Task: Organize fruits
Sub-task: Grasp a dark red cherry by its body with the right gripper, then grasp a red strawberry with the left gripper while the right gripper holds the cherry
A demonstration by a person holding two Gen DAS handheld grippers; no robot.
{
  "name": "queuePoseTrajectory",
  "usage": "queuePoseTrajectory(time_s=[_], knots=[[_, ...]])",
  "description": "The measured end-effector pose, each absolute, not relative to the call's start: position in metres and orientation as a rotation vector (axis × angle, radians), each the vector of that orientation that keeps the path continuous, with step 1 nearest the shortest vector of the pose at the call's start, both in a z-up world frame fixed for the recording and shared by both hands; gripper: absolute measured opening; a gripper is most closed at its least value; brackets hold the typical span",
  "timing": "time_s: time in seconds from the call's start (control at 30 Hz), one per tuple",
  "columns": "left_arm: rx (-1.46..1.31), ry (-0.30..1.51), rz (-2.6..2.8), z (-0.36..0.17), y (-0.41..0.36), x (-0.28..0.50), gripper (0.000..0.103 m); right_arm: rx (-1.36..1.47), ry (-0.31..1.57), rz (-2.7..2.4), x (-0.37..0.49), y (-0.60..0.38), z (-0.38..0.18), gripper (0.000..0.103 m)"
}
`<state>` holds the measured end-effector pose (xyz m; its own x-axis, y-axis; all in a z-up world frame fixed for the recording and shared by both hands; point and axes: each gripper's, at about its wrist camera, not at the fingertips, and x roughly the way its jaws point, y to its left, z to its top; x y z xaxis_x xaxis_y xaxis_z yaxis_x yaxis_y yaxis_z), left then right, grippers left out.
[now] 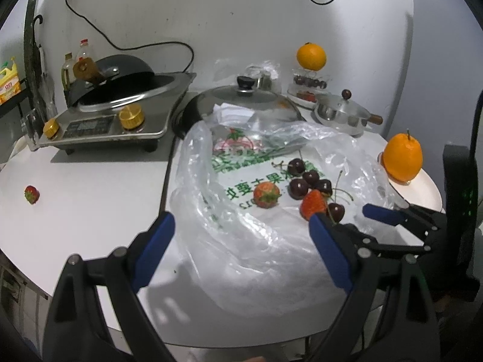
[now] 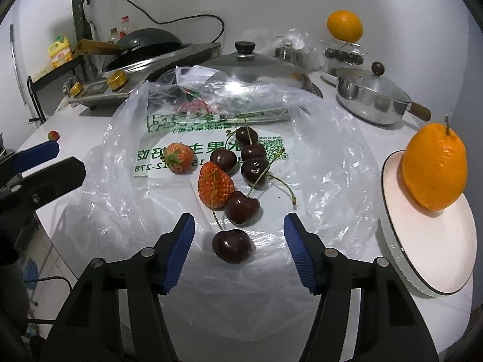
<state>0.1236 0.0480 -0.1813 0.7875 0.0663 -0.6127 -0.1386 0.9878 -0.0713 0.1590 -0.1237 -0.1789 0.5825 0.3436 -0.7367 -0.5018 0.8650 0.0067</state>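
**Cherry may squirt free on slick plastic**

Spread across table centre: plastic bag (image 2: 317, 157), slippery, crinkled. On right: plate (image 2: 404, 259) bearing an orange (image 2: 434, 166). Parted around nearest cherry (image 2: 231, 246), not pressing: right gripper (image 2: 238, 241). Wide open, empty, left of pile: left gripper (image 1: 241, 229). Off-centre squeeze could roll cherry away, or snag bag.

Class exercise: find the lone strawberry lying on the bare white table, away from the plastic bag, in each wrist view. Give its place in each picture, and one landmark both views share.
Left wrist view: the lone strawberry lies at the far left edge, below the stove.
Right wrist view: lone strawberry lies far left, small, just above the left gripper.
Shared landmark: the orange on the white plate, at the right in both.
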Motion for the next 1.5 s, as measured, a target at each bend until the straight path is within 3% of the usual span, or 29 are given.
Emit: queuePoseTrajectory(time_s=[0.37,0.43,1.37,1.5], knots=[[-0.087,0.669,0.117,-0.181,0.040,0.128,0.092,-0.214,0.843,0.533,0.163,-0.124,-0.194,0.042],[-0.083,0.671,0.121,-0.181,0.038,0.129,0.092,-0.216,0.839,0.543,0.162,-0.125,-0.195,0.032],[-0.025,0.739,0.050,-0.191,-0.013,0.182,0.090,-0.126,0.723,0.569,0.178,-0.178,-0.162,0.031],[-0.030,0.769,0.047,-0.197,-0.018,0.193,0.082,-0.115,0.719,0.583,0.182,-0.183,-0.163,0.031]])
